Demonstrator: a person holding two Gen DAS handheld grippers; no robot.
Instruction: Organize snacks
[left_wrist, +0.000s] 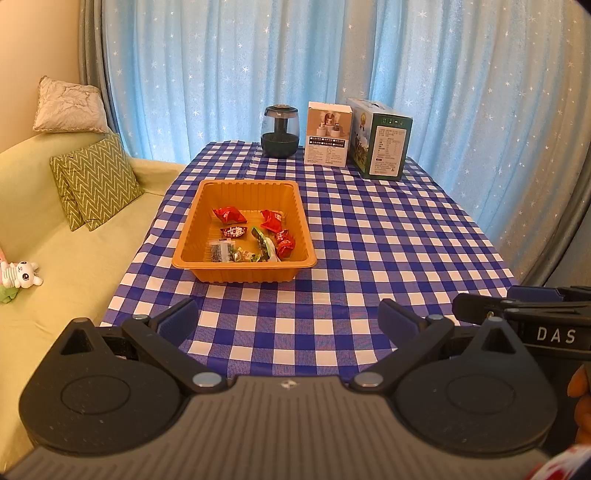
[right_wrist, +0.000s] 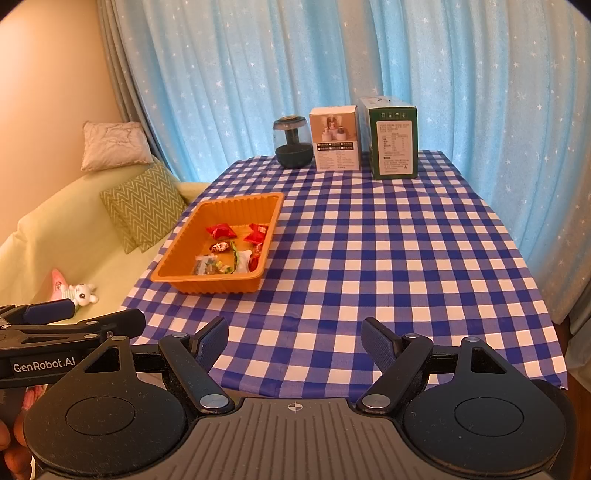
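Observation:
An orange plastic tray (left_wrist: 192, 236) (right_wrist: 173, 258) sits on the left part of the blue-and-white checked table. It holds several wrapped snacks: red packets (left_wrist: 229, 215) (right_wrist: 221, 231) toward the back, green and clear packets (left_wrist: 263, 243) (right_wrist: 236, 260) at the front. My left gripper (left_wrist: 288, 317) is open and empty, held over the table's near edge, short of the tray. My right gripper (right_wrist: 293, 338) is open and empty, near the front edge, to the right of the tray. Each gripper shows at the edge of the other's view (left_wrist: 517, 310) (right_wrist: 74, 317).
At the table's back stand a dark glass jar (left_wrist: 279, 132) (right_wrist: 292, 142), a white box (left_wrist: 328, 133) (right_wrist: 335, 137) and a green box (left_wrist: 380, 138) (right_wrist: 393, 137). A green sofa (left_wrist: 55, 258) with cushions and a plush toy (left_wrist: 20, 275) borders the table's left. Blue curtains hang behind.

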